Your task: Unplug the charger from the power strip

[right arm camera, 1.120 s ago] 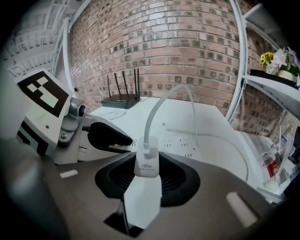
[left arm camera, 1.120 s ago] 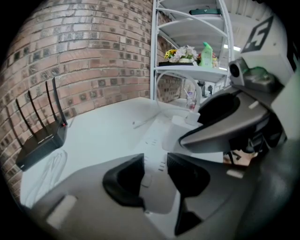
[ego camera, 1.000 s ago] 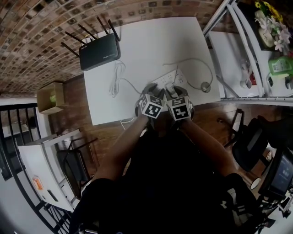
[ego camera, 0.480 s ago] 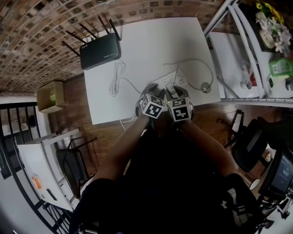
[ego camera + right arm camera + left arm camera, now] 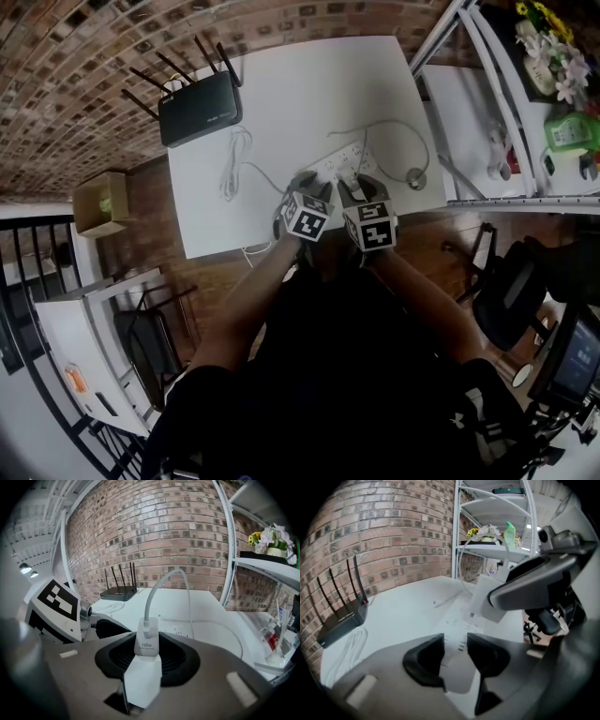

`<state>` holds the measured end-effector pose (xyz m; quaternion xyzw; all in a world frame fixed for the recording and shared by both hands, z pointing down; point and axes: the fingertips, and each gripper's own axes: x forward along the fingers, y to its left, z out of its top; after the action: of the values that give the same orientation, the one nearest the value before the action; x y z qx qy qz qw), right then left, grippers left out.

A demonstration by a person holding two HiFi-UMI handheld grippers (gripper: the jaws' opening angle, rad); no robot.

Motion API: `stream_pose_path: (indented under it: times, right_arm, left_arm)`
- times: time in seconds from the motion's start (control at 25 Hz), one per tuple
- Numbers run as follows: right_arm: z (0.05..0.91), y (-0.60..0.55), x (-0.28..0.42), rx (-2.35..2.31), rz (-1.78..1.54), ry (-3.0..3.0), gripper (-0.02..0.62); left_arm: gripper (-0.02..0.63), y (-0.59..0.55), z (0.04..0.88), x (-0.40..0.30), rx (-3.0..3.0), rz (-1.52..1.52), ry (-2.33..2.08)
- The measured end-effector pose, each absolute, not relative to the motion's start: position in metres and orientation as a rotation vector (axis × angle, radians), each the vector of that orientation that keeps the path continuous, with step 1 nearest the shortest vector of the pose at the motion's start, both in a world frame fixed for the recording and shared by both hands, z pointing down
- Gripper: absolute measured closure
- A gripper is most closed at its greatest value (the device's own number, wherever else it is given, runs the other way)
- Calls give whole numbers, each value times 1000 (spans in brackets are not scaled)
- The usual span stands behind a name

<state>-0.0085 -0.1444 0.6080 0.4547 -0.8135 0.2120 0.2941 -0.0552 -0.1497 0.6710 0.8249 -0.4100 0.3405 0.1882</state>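
- Charger (image 5: 143, 667): white block marked 100w, upright between the 2 jaws of the right gripper (image 5: 147, 654). The ribbed pads press on its sides in a firm pinch.
- White cable (image 5: 161, 581): leaves the charger's top, arches upward, then drops to the table (image 5: 309, 84).
- Power strip (image 5: 339, 159): white, lies flat near the table's front edge, just ahead of both grippers.
- Left gripper (image 5: 456, 641): jaws drawn close on the strip's near end, which fills the gap between them.
- Left gripper view: the charger stands at the strip's far part, under the right gripper. Whether its prongs sit in a socket cannot be made out.
- Router (image 5: 199, 108): black, 4 antennas, at the table's far left corner beside the brick wall (image 5: 154, 527).
- Loose white cord (image 5: 234, 159): bundled on the table between router and strip.
- The 2 grippers stand side by side, close together.
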Motion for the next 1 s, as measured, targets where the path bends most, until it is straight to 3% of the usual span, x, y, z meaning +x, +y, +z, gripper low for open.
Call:
stream_pose_path:
  times: [0.48,1.0]
  right_arm:
    - [594,-141,11,1282,742,-2223,453]
    - [596,-138,64,1427,1020,-2239,453]
  left_arm:
    - [469,-133,628,-66,2337,799,-1203]
    - [499,-94,565,-64,2158,399,-1161]
